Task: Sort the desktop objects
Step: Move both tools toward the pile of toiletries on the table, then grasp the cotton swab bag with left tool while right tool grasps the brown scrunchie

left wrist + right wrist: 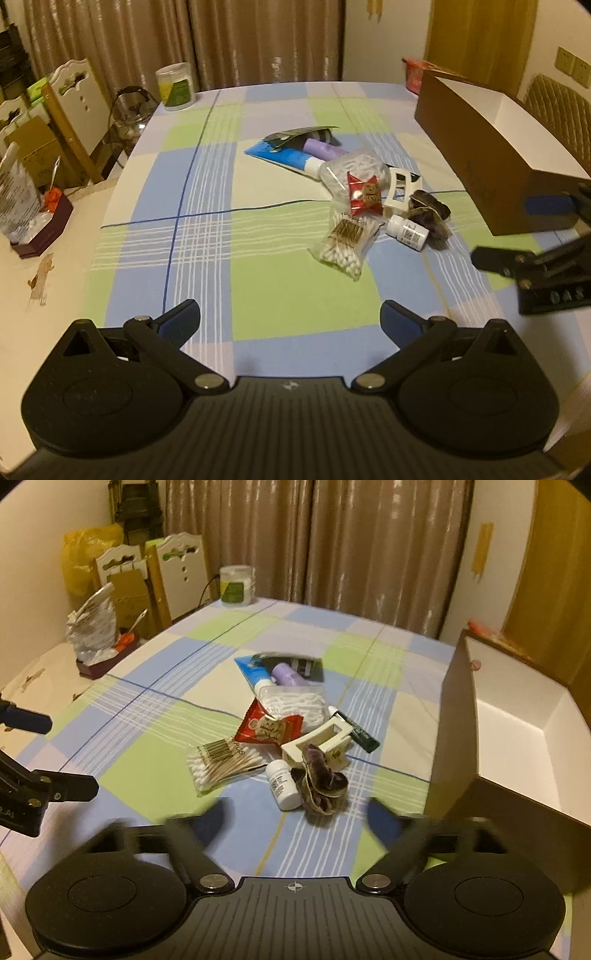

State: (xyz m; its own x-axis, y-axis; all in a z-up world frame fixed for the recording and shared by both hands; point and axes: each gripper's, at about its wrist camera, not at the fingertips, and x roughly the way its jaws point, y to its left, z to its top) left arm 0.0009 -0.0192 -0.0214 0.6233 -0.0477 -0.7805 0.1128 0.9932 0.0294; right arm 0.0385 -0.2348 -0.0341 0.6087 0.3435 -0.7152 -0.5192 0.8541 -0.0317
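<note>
On the checked worktop the clutter is sitting in one tight heap, and the open brown box is standing just beside that heap, apparently empty but for a small pink spot on its inner wall. At the near edge of the heap, a dark velvet scrunchie is lying against a small white bottle. Behind them a cream hair claw is resting partly on a green tube, with a red snack packet and two bags of cotton swabs overlapping beside it. A blue tube and a purple roll are lying at the far end of the heap.

The right gripper is hovering just short of the scrunchie, its fingers blurred, spread apart and grasping nothing. The left gripper is hanging on the side of the heap away from the box, fingers released wide, also empty.

Nothing looks sorted yet. The risk I see is in the crowding: closing on the scrunchie could be catching the bottle too, or knocking it so it rolls across the cloth. The soft fabric may be slipping out of a shallow pinch. Dragging anything out could be pulling the slick swab bags along, and a wide swing toward the box may be clipping its near wall.
</note>
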